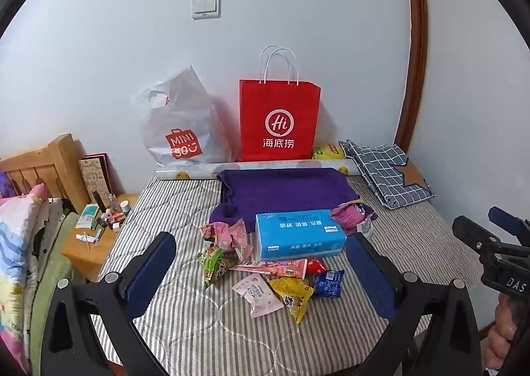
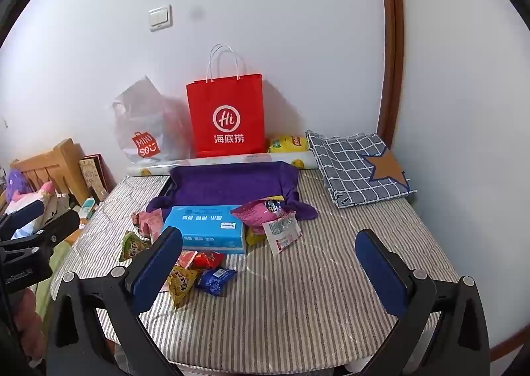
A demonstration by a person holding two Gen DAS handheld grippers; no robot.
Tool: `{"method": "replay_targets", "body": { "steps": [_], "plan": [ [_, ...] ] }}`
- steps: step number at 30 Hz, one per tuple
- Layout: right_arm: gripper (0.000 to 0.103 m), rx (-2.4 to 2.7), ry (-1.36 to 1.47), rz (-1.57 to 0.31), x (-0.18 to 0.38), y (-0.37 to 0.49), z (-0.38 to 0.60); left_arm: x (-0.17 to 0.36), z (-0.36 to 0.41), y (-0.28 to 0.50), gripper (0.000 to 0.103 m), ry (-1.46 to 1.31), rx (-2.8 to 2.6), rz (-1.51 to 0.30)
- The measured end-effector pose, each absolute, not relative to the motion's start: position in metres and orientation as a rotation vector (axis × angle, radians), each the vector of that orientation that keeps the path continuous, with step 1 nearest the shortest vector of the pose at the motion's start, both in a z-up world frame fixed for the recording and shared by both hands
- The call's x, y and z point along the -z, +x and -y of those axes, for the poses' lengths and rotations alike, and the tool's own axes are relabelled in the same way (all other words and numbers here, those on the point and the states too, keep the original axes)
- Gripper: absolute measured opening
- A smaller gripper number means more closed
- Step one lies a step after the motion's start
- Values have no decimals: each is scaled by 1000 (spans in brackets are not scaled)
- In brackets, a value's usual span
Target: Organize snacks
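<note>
A: Surface is a bed with a grey-and-white striped quilted cover point(image 1: 185, 336). Both tools hang above its near edge, angled down.

B: Fingers?

A: Left gripper point(image 1: 261, 273): blue-padded fingers point(image 1: 150, 276) spread wide, nothing between them, touching nothing. Right gripper point(image 2: 270, 271): the same, fingers point(image 2: 381, 273) spread wide over bare striped cover, holding nothing.

B: Snacks?

A: Loose, mid-bed, around a light blue soft pack of tissues point(image 1: 298, 237). Left of it: crumpled pink wrappers point(image 1: 228, 237) and a green patterned packet point(image 1: 215, 263). In front, touching the pack's near edge: a long pink-and-red sachet point(image 1: 275, 268). Nearer still: a pale pink flat packet point(image 1: 256, 296), a yellow crinkled packet point(image 1: 293, 296), a small dark blue wrapper point(image 1: 328, 281), a red wrapper point(image 2: 207, 259) partly hidden under the others. Right of the pack: a magenta bag point(image 2: 261, 210) and a white-and-red sachet point(image 2: 281, 233).

B: Behind the pile?

A: A purple cloth point(image 1: 285, 190), spread flat with its edges turned up. Past it, a long printed roll point(image 1: 265, 165) lies across the bed. Against the wall stand a red paper carrier bag with white cord handles point(image 1: 280, 121) and a translucent white plastic shopping bag point(image 1: 180, 121), side by side. A yellow packet point(image 2: 286, 143) sits right of the red bag. Folded grey checked fabric point(image 2: 354, 167) lies in the far right corner.

B: Elsewhere?

A: A wooden bedside stand point(image 1: 89, 243) at left, cluttered with small bottles.
</note>
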State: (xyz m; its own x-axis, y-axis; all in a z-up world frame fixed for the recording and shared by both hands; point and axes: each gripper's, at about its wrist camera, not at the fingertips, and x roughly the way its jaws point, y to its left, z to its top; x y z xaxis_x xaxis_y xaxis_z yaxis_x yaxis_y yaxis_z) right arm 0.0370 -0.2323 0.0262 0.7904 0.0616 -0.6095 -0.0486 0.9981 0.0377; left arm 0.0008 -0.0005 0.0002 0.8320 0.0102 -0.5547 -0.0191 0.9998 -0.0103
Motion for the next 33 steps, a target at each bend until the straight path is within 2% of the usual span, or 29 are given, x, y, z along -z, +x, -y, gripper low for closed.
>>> {"method": "replay_targets", "body": {
  "steps": [33],
  "plan": [
    [103, -57, 22, -644, -30, 22, 231, -1, 4, -7, 103, -32, 5, -572]
  ]
}}
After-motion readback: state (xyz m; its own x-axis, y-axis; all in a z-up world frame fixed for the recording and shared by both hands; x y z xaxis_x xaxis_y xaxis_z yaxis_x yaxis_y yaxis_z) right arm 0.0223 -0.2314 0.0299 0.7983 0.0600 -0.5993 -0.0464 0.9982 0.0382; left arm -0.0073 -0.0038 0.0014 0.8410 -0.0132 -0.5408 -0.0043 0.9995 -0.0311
